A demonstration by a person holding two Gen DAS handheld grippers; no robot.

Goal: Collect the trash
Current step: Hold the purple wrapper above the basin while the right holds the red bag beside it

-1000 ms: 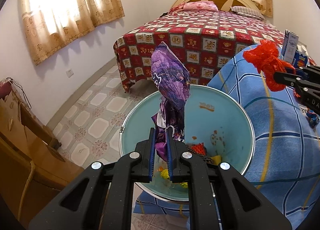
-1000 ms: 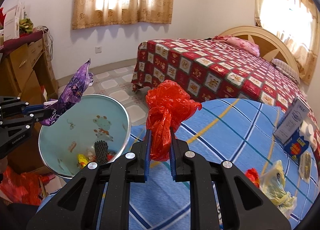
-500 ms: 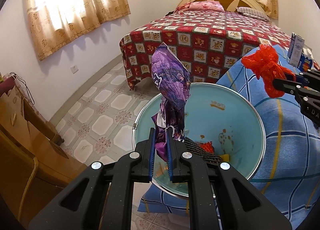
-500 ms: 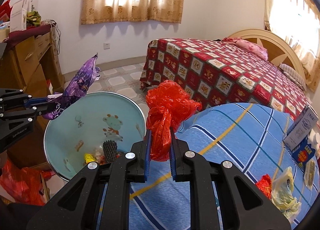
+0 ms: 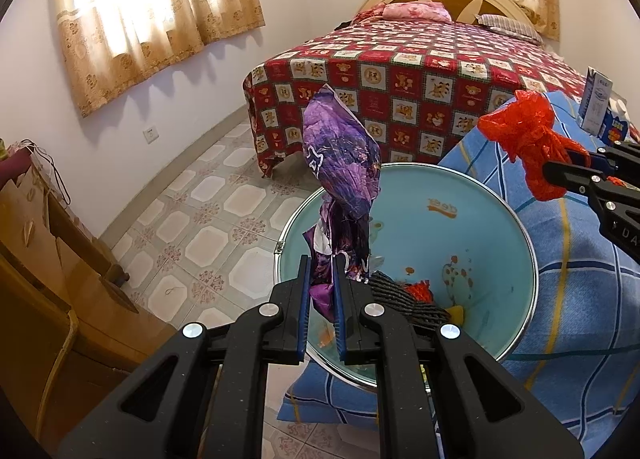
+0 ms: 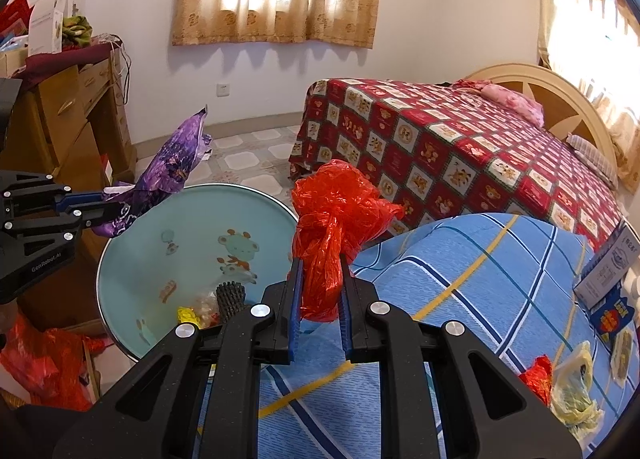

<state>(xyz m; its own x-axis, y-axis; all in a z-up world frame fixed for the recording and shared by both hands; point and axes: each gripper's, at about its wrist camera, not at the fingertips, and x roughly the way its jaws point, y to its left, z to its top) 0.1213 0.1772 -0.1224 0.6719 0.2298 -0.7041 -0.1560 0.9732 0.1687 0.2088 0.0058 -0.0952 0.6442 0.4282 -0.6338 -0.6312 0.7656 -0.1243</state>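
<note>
Here, purple wrapper (image 5: 340, 163) over bin (image 5: 480, 195)

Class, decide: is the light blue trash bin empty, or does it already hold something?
Not empty. The trash bin already holds a few scraps at its bottom, yellow, red and dark pieces, but most of its inside is bare.

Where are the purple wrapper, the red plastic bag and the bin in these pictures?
purple wrapper (image 5: 344, 163), left wrist view, crumpled upper body
red plastic bag (image 6: 332, 227), right wrist view, knotted middle
bin (image 6: 192, 235), right wrist view, bare inner wall
</note>
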